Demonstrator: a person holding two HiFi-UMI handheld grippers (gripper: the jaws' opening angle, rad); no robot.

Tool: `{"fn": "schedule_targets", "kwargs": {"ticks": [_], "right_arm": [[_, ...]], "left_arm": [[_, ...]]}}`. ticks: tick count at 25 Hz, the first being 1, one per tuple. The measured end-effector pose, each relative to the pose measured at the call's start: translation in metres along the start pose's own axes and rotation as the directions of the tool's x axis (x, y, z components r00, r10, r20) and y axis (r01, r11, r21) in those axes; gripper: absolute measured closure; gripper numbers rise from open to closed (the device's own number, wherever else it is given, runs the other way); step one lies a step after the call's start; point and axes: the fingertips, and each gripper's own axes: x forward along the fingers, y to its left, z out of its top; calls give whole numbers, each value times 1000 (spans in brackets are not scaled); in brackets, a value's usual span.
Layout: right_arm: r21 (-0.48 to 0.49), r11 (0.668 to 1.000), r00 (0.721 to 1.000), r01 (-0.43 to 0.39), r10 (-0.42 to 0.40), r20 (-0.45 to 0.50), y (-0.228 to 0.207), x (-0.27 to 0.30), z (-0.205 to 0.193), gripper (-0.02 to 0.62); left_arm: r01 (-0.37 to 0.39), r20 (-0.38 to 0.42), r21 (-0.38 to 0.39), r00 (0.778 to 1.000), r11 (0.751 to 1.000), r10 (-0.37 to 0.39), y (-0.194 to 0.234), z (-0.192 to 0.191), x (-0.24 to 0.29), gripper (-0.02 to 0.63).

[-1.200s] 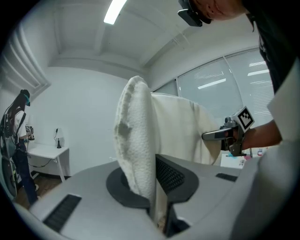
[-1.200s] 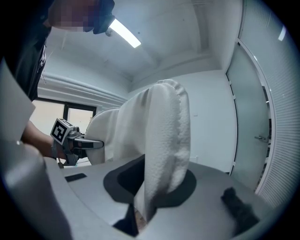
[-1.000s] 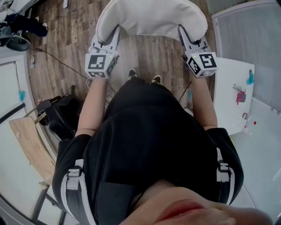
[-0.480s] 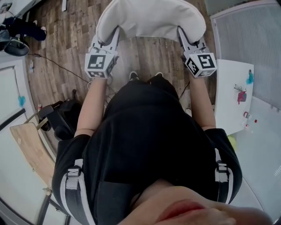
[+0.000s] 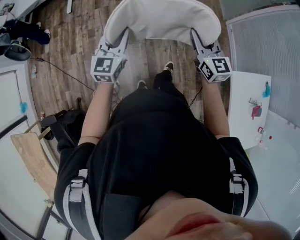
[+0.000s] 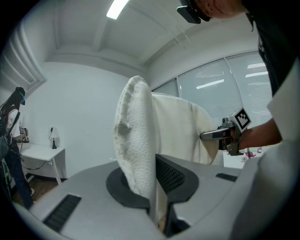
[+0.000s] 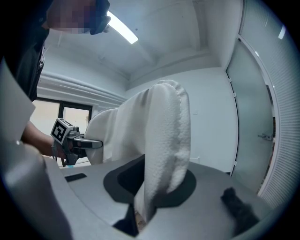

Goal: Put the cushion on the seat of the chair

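Here cushion (image 5: 161, 18) spans left hand-held gripper (image 5: 123, 34) and right hand-held gripper (image 5: 193, 34).

Room bright, evenly lit. A ceiling strip light (image 6: 117, 8) glares between 11 and 12 o'clock in both gripper views. The cushion (image 6: 136, 140) shows soft shadows, pile sharp. Gripper views bend at edges, corners black; head view slightly soft.

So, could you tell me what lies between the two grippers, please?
The cushion spans from the left gripper to the right gripper, each clamped on an edge; the head view shows it.
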Motion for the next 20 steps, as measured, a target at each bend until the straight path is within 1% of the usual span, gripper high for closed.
{"fn": "schedule_targets", "kwargs": {"ticks": [5, 15, 20], "right_arm": [[15, 1000, 1000, -25, 25, -8, -43, 21, -4, 538], [34, 997, 997, -68, 69, -27, -142, 64, -15, 538], [38, 995, 995, -89, 91, -48, -176, 83, -17, 538]], "left_arm": [[-14, -24, 5, 1000, 1000, 14, -1, 3, 44, 552], [-45, -66, 1, 997, 999, 45, -7, 5, 144, 552], [-65, -86, -6, 994, 998, 64, -7, 6, 178, 552]]}}
